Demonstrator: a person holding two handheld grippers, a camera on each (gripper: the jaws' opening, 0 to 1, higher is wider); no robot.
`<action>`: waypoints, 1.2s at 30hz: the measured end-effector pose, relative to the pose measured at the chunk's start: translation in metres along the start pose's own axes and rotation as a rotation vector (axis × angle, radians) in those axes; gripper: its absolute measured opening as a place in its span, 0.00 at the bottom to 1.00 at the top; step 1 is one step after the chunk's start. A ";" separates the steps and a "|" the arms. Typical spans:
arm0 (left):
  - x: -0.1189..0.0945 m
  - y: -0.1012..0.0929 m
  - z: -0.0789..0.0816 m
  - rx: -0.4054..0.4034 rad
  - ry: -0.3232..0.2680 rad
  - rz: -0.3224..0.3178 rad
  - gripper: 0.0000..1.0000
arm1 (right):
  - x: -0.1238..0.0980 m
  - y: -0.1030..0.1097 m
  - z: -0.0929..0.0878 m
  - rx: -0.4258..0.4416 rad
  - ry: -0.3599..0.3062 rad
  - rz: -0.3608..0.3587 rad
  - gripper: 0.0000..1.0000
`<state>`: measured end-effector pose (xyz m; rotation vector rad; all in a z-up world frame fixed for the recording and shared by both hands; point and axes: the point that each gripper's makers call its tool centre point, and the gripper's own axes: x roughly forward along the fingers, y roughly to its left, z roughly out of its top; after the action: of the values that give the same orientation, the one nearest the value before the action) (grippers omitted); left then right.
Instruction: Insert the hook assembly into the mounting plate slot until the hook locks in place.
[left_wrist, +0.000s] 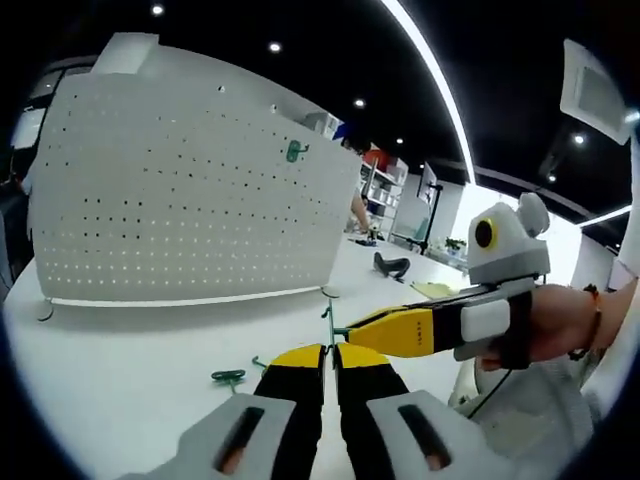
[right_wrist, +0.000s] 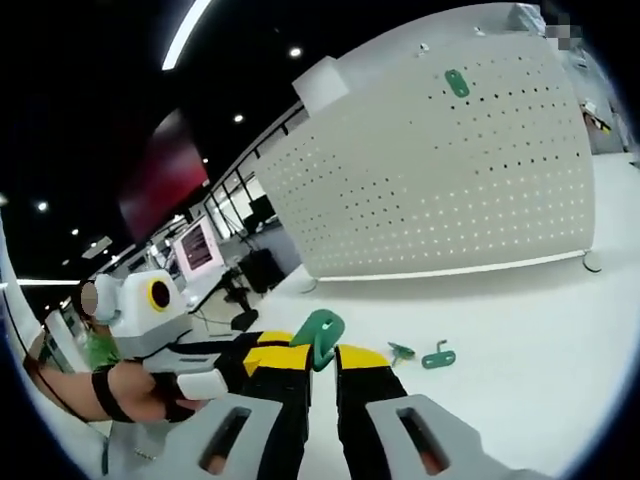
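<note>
Hook in hand, not yet at the board.
My right gripper (right_wrist: 322, 362) pinched the green plastic-coated hook piece (right_wrist: 320, 338); my left gripper (left_wrist: 330, 352) sat closed around its thin green wire stem (left_wrist: 327, 318). White perforated pegboard plate (left_wrist: 190, 200) stood well apart; next I'd judge carrying and lining it up.

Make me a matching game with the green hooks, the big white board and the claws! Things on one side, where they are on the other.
Things:
1. green plate
2. pegboard
3. green hook on the board
4. loose green hooks

Places or states:
A. lying on the white table
B. held between the right claw tips
C. mounted high on the board
D. standing upright on the table

Pairs: 1-B, 2-D, 3-C, 4-A
</note>
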<state>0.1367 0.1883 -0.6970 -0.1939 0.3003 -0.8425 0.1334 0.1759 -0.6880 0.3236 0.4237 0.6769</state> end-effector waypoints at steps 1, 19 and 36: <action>-0.002 0.000 0.001 0.002 -0.003 0.002 0.04 | 0.000 0.001 0.000 0.000 -0.001 0.000 0.06; -0.039 0.021 0.014 0.053 -0.079 0.049 0.04 | 0.022 0.039 0.000 0.131 -0.018 0.076 0.04; -0.040 0.023 0.012 0.062 -0.057 0.020 0.05 | 0.023 0.047 -0.001 0.160 -0.010 0.061 0.02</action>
<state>0.1314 0.2342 -0.6851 -0.1562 0.2221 -0.8242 0.1241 0.2259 -0.6752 0.4929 0.4604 0.7026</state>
